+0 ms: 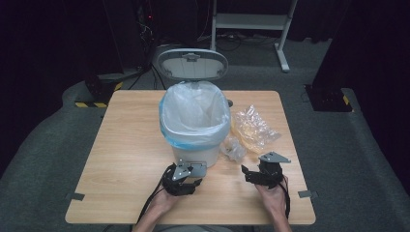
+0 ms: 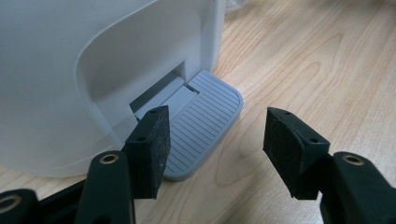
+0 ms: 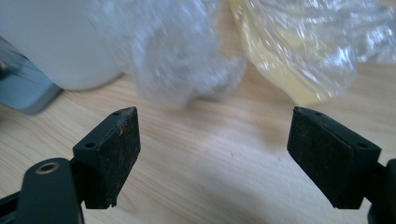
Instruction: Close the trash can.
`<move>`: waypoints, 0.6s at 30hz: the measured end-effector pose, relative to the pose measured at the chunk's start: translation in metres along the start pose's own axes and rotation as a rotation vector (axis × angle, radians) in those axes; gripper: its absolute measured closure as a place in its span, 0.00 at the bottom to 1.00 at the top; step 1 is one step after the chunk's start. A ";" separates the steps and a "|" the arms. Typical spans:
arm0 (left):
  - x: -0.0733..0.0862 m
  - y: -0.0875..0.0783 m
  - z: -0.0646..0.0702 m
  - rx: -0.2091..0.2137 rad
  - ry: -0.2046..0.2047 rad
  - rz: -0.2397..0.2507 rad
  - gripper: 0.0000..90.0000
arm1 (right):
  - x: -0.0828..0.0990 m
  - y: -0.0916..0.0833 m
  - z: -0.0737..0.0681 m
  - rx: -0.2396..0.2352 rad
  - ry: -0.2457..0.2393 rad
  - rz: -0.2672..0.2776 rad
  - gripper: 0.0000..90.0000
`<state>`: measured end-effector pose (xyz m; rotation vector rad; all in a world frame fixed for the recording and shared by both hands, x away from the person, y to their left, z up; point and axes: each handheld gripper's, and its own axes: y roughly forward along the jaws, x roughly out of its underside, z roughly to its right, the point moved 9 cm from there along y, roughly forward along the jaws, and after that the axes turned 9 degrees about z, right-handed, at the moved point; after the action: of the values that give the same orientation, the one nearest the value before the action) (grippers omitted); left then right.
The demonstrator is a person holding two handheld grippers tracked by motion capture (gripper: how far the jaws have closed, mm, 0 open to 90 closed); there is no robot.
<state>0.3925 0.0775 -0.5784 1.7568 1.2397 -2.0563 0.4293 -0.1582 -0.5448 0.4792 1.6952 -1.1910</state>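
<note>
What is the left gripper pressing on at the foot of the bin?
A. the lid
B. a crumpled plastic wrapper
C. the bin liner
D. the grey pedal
D: one finger of the left gripper rests on the ribbed grey pedal, and the bin's lid stands raised.

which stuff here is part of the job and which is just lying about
In the job:
- pedal bin, lid up
- grey pedal, under the left gripper
- clear wrapper
- yellowish wrapper
- right gripper, open

Lying about:
- white stand
- cables

Overhead view, two close gripper views
</note>
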 end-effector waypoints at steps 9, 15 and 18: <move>0.000 0.000 -0.001 -0.006 0.003 0.000 0.46 | -0.020 0.009 -0.013 -0.051 -0.026 0.009 0.19; 0.000 -0.001 -0.001 -0.004 0.000 0.000 0.46 | -0.030 0.017 -0.022 -0.079 -0.037 0.010 0.18; 0.000 -0.001 -0.001 -0.004 0.000 0.001 0.46 | -0.034 0.024 -0.024 -0.078 -0.047 0.004 0.18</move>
<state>0.3929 0.0786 -0.5782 1.7551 1.2427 -2.0516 0.4514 -0.1191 -0.5257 0.4037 1.6930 -1.1208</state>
